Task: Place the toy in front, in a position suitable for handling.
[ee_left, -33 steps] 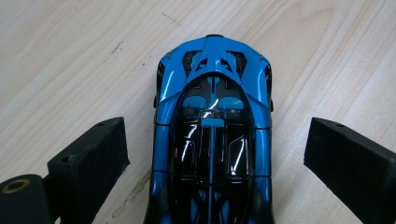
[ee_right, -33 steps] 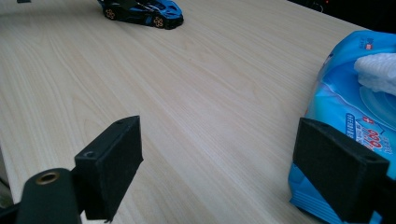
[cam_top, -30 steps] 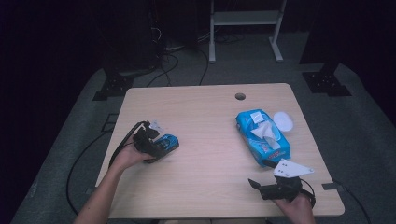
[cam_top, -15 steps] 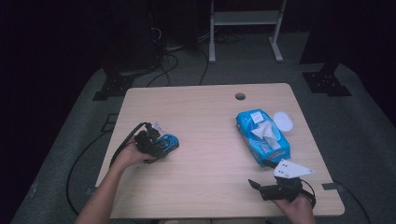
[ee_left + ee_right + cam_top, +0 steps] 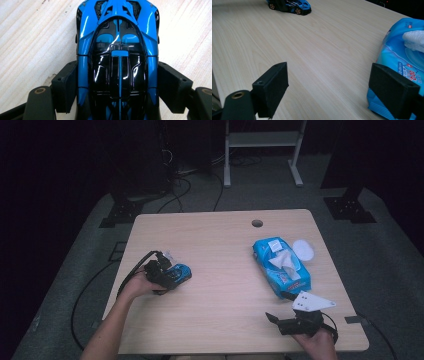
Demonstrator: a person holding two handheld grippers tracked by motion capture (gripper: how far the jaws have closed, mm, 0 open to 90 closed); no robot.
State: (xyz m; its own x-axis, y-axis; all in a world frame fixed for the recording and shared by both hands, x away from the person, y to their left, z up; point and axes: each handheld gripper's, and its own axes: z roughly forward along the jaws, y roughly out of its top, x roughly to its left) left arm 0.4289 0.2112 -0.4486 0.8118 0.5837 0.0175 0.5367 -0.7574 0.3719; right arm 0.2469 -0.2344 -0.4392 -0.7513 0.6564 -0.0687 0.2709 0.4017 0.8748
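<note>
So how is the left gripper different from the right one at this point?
The left gripper has the blue toy car between its fingers, which have just been closing on its sides; the right gripper has nothing between its wide-open fingers. The left sits at the table's left side, the right at the near right, beside the blue wipes pack. Both are hand-held with black fingers.

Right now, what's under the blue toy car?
The blue toy car sits on the wooden table, between the left gripper pads. The car's body hides its wheels and the tabletop beneath it.
</note>
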